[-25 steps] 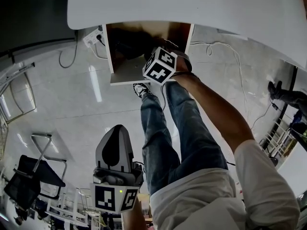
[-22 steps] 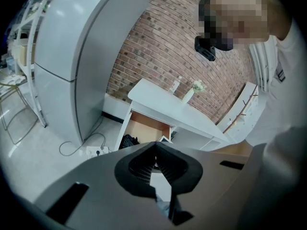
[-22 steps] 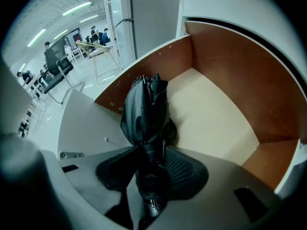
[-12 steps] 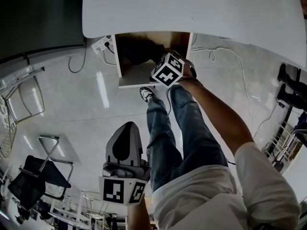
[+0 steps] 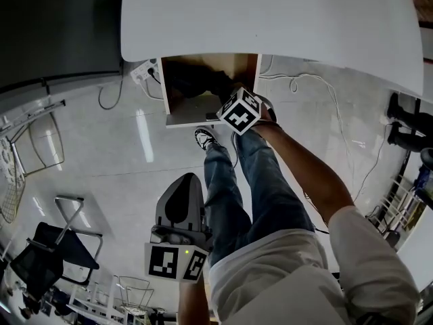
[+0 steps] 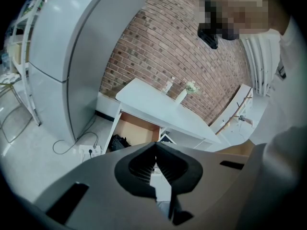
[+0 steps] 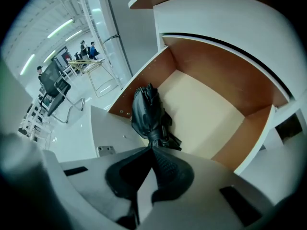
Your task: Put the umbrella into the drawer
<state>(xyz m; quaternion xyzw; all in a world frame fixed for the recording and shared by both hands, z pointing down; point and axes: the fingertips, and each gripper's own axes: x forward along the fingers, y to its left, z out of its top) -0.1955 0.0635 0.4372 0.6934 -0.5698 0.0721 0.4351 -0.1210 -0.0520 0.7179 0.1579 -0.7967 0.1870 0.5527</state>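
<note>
White curved desk top (image 5: 270,19) spanned the top of the head view. Under it stood the open drawer, brown wooden walls and pale floor (image 7: 206,104). We noted the folded black fabric umbrella (image 7: 146,111) lying inside, against the left wall as the right gripper view showed it.

Right gripper (image 7: 152,148): jaws had just been closing and now met, with nothing between the pads. The umbrella's near end lay just beyond the tips; contact we could not tell. We judged the umbrella released and placed.

Left gripper (image 6: 154,146): jaws together, empty, well back from the drawer.
</note>
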